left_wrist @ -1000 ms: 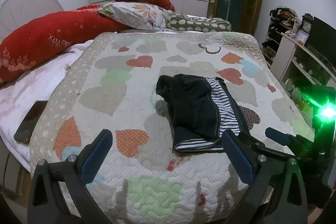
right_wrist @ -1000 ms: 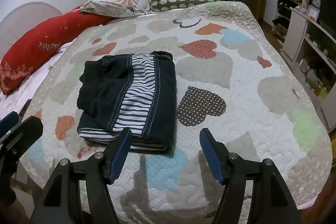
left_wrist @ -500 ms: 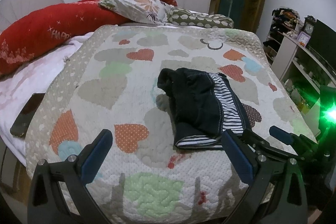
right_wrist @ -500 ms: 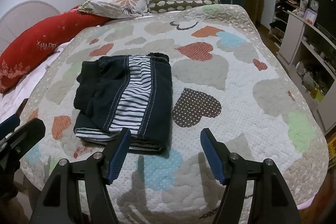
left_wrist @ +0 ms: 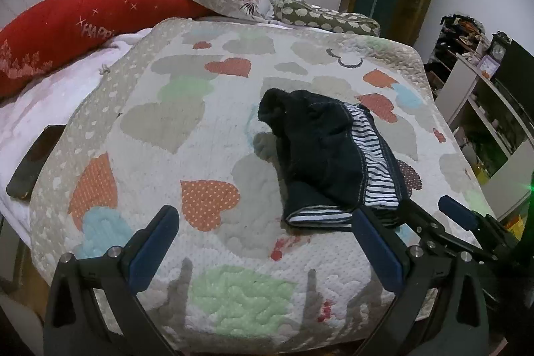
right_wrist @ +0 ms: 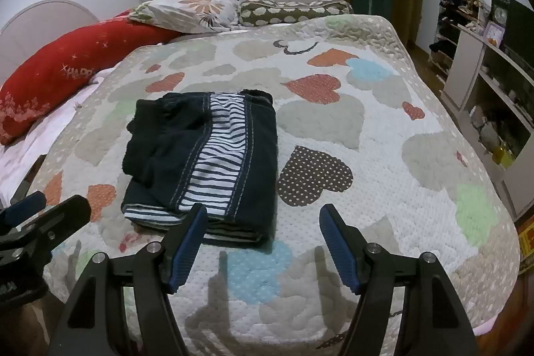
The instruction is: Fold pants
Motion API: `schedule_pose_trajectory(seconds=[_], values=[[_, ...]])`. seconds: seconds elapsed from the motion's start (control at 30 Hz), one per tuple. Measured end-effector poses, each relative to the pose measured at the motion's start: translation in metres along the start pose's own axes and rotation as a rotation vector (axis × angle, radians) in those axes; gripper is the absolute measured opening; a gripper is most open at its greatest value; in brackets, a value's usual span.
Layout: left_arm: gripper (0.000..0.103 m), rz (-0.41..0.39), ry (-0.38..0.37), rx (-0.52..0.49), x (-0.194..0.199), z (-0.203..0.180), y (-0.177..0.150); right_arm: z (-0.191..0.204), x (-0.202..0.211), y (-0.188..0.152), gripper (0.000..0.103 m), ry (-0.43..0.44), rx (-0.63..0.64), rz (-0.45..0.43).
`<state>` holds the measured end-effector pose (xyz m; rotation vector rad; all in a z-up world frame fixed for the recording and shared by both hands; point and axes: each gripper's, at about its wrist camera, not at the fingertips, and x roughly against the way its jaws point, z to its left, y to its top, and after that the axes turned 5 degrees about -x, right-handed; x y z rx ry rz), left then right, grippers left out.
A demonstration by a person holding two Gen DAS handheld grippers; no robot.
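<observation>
Dark navy pants (right_wrist: 207, 149) with a blue-and-white striped side panel lie folded in a thick rectangle on the heart-patterned quilt (right_wrist: 333, 129), their left part bunched up. My right gripper (right_wrist: 263, 211) hovers open just short of the bundle's near right corner, with nothing between its blue pads. In the left wrist view the pants (left_wrist: 327, 149) lie ahead and to the right. My left gripper (left_wrist: 263, 216) is open over bare quilt, its right finger next to the bundle's near edge. Each gripper shows in the other's view: the right gripper (left_wrist: 430, 209) and the left gripper (right_wrist: 56, 202).
Red pillows (left_wrist: 83, 25), a floral pillow (right_wrist: 190, 9) and a spotted bolster (right_wrist: 293, 10) line the head of the bed. A flat dark object (left_wrist: 33, 162) lies on the white sheet at the left. Shelves (right_wrist: 494, 82) stand right of the bed, close to its edge.
The left wrist view has tilted a little, so the bed sits slightly differently in the frame. The pants lie as before and both grippers stay open.
</observation>
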<state>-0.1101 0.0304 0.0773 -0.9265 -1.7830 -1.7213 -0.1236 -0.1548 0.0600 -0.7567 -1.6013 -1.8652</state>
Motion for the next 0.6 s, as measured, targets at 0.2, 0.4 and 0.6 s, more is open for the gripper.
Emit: schedule_pose_trajectory(seconds=[0.2, 0.4, 0.6], values=[[0.103, 0.018, 0.0, 0.014, -0.005, 0.004, -0.002, 0.005, 0.001, -0.003, 0.074, -0.002, 0.025, -0.003], [0.103, 0.029, -0.005, 0.027, -0.01, 0.008, -0.003, 0.008, 0.001, -0.004, 0.075, 0.007, 0.038, -0.004], [0.103, 0.027, 0.016, 0.026, -0.01, 0.008, -0.003, 0.01, -0.001, -0.006, 0.075, 0.015, 0.039, 0.003]])
